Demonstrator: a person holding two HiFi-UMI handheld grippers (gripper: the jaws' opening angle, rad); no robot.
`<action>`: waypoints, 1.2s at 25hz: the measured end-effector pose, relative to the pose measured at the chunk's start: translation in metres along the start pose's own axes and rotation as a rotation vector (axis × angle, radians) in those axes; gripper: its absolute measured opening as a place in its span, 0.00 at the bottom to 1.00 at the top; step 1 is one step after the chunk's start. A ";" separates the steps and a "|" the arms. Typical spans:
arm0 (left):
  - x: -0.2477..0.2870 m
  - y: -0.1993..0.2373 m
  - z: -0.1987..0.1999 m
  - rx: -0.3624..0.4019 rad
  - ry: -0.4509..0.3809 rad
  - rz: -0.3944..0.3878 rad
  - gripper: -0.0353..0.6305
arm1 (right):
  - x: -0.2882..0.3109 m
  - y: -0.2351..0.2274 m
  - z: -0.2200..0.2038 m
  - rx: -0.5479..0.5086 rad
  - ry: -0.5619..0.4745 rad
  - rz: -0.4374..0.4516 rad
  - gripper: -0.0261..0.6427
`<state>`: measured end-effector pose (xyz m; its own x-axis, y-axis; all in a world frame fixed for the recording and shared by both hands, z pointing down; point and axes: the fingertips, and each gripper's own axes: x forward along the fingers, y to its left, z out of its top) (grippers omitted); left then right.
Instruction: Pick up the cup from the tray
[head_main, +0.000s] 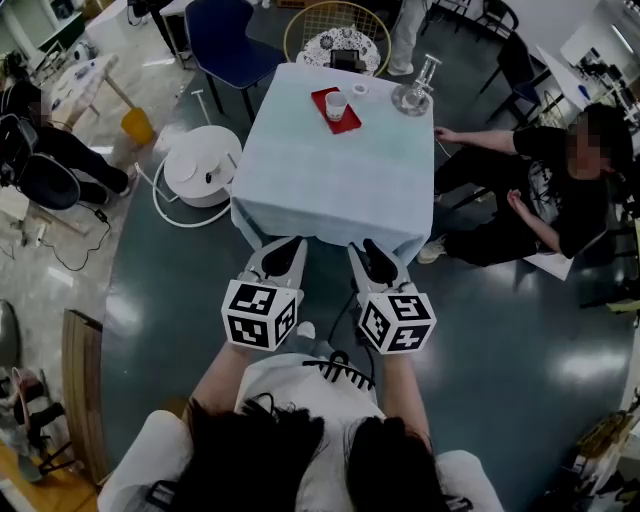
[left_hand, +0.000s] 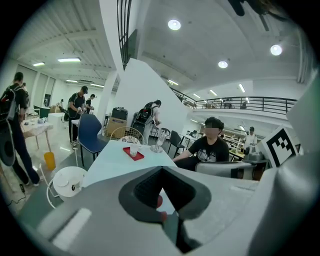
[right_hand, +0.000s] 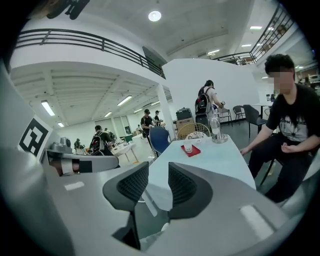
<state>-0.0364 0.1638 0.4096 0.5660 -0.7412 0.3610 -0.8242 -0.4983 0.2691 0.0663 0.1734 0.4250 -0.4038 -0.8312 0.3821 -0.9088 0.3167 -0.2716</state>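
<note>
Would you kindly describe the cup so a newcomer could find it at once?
Find the square table under its pale cloth; a red tray lies at its far end. The cup is white and stands on that tray, whereas the clear glass vessel stands on the cloth.

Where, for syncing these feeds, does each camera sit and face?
Head view: on the person's head, steeply down at the table; own hair, arms, left gripper, right gripper show.
Left gripper view: on the left gripper, along its touching jaws toward the table.
Right gripper view: on the right gripper, along its parted jaws, likewise.
Shared: all show the cup on the red tray.
</note>
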 end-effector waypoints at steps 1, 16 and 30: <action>0.004 0.003 0.001 -0.003 0.002 0.001 0.05 | 0.004 -0.002 0.002 -0.007 0.002 -0.003 0.24; 0.075 0.058 0.037 -0.022 0.030 -0.010 0.05 | 0.080 -0.031 0.034 0.035 0.010 -0.021 0.27; 0.154 0.122 0.103 -0.008 0.040 -0.070 0.05 | 0.172 -0.054 0.106 0.019 -0.035 -0.085 0.40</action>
<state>-0.0522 -0.0572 0.4065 0.6225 -0.6859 0.3769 -0.7827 -0.5444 0.3019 0.0575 -0.0351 0.4117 -0.3207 -0.8705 0.3733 -0.9375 0.2356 -0.2560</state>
